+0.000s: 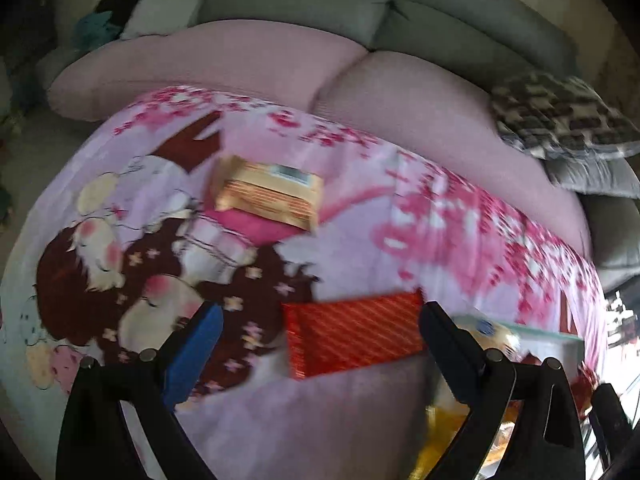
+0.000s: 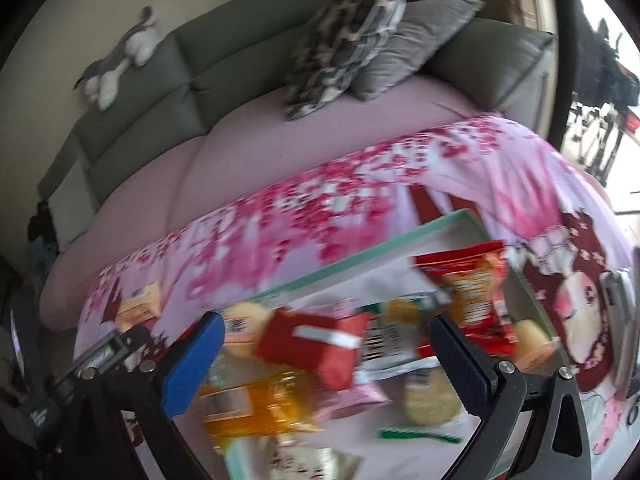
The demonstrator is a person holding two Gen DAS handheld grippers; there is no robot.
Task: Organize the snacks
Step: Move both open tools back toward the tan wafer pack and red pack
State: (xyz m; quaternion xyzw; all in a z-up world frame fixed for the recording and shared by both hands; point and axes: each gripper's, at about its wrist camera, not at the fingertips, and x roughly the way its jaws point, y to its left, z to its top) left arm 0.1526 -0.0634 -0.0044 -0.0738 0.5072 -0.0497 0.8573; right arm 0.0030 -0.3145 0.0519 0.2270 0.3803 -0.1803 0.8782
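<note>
Snacks mostly piled in mint-rimmed shallow cardboard tray (image 2: 362,261); red striped foil packet (image 1: 356,334) loose on floral pink table cloth (image 1: 460,216). Left hand-held gripper (image 1: 320,354) wide open, empty, framing it; right hand-held gripper (image 2: 326,360) likewise empty over tray. Next, probably: lower, pinch packet, carry to tray.

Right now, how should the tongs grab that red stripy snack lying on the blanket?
Come straight down on the red stripy packet with the open left tongs and pinch across its two long edges. It lies flat and wide on the blanket, so its narrow span probably fits best.
</note>
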